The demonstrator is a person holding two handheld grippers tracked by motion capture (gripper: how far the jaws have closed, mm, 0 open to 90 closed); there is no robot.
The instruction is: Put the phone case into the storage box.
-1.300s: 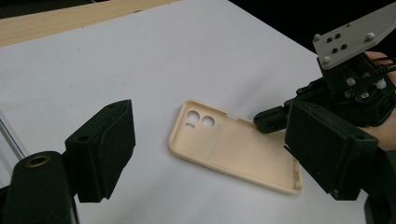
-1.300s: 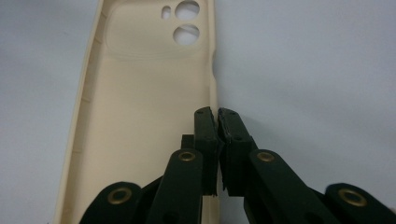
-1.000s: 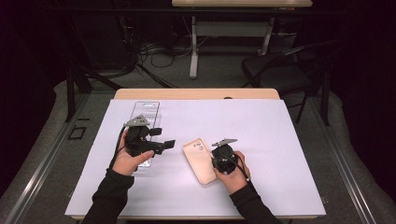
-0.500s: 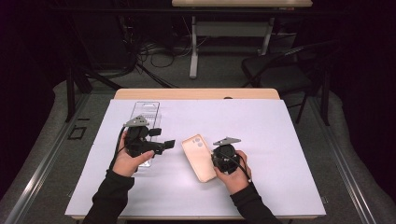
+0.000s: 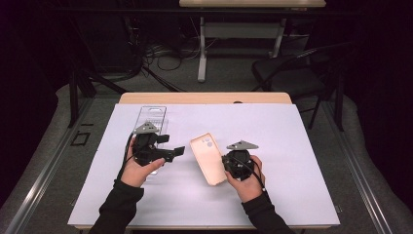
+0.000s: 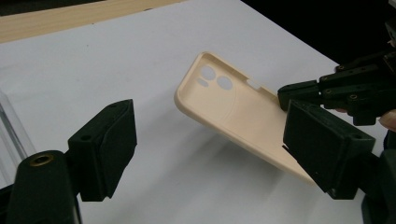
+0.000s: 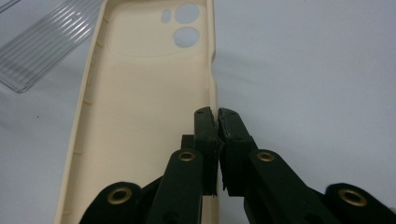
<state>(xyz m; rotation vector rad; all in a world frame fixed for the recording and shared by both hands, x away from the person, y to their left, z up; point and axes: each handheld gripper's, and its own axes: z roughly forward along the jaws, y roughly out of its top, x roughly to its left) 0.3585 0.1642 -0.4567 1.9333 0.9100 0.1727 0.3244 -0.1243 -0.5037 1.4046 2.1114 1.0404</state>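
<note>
Cream-coloured soft plastic phone case (image 5: 208, 158), open side up with its camera cut-outs at the far end, sits at the middle of the white-covered desk (image 5: 292, 146). In the left gripper view the case (image 6: 233, 116) is tilted, its far end clear of the desk surface and casting a shadow beneath.

Right gripper (image 7: 217, 116): fingers (image 7: 205, 135) closed tight on the right-hand side wall of the case, one finger inside the rim, one outside. Grip is on the edge only, near the case's near end. The right hand (image 5: 243, 180) bears the gripper just beside the case.

Left gripper (image 6: 210, 140): fingers (image 6: 109, 144) spread wide, holding nothing, aimed across the desk toward the case. It hangs over a clear ribbed plastic tray (image 5: 151, 117) lying at the left of the desk.

Judgement: the step in hand is lifting the case off the desk by one wall. An edge grip on a flexible shell is liable to twist or slip. The next move likely calls for the left gripper to close in on the free long side or far end, squarely on the rim, so the case is supported at two places before being carried or turned
</note>
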